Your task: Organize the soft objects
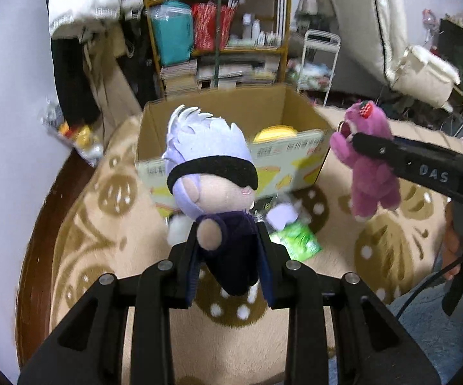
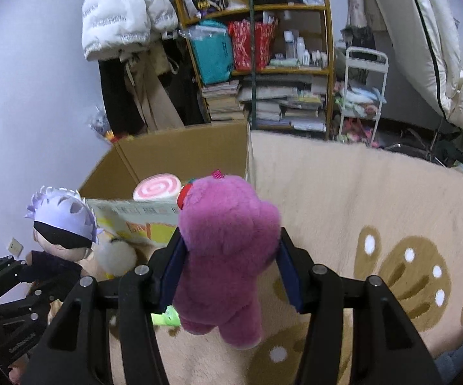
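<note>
Your left gripper (image 1: pixel 228 250) sits closest to the lens, its jaws pinching the dark body of the white-haired doll (image 1: pixel 212 173), which is held upright above the rug. Your right gripper (image 2: pixel 231 269) likewise clamps the purple plush bear (image 2: pixel 228 256) around its middle, legs dangling free; from the left wrist view that same bear (image 1: pixel 369 160) hangs off to the right, near the box corner.

Room, largest first:
- Pale lilac wall (image 1: pixel 6 128) fills the left side, with two wall sockets low down.
- Cream rug (image 2: pixel 360 192) with tan flower patterns and white dots covers the floor under both toys; dark wood floor shows along its left edge.
- Wooden shelf unit (image 2: pixel 257 48) at the back, crammed with books, bottles, a teal bag and a red bag.
- White puffer jacket (image 2: pixel 119 16) hangs left of the shelves.
- Open cardboard box (image 1: pixel 231 112) stands on the rug just beyond both toys; a pink-swirl cushion (image 2: pixel 157 187) lies inside it.
- White wire cart (image 2: pixel 364 96) stands right of the shelves.
- Green packet (image 1: pixel 295 240) lies on the rug beside the box front, below the doll.
</note>
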### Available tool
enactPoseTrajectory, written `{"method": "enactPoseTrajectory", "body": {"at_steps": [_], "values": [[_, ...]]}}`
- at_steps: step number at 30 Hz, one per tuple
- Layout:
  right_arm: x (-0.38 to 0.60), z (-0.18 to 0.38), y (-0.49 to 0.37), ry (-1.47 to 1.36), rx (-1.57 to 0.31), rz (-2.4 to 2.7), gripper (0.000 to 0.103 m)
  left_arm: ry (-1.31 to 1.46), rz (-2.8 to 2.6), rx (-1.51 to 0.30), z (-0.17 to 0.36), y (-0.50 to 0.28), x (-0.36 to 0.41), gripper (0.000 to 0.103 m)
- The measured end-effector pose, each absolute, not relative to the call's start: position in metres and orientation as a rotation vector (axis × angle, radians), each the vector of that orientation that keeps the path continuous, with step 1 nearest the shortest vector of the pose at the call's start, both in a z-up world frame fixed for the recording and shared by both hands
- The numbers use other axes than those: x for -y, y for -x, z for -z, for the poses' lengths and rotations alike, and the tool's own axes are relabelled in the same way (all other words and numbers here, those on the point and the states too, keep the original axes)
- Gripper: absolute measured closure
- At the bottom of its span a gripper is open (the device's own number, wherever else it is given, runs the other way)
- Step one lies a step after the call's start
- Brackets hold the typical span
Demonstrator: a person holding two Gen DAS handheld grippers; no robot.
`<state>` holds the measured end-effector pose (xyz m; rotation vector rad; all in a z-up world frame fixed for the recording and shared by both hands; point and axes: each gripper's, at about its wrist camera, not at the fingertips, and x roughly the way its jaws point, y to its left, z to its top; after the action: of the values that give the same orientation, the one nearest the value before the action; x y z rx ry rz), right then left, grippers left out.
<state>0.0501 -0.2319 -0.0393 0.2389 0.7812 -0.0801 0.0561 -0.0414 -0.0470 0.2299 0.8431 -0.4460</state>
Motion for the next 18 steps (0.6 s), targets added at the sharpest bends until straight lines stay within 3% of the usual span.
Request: {"method": "enactPoseTrajectory", "body": {"at_steps": [8,18], "values": [[0.227,0.009,-0.037,-0.219,-0.607,0.064,0.046,-0.187,0.456,-0.717,0.024,-0.057,0.029,0.073],[0.217,-0.01,-0.044,-0.19,-0.518,0.025,0.046,-0.156,0.424,-0.641,0.014,-0.072,0.018,0.073]]}}
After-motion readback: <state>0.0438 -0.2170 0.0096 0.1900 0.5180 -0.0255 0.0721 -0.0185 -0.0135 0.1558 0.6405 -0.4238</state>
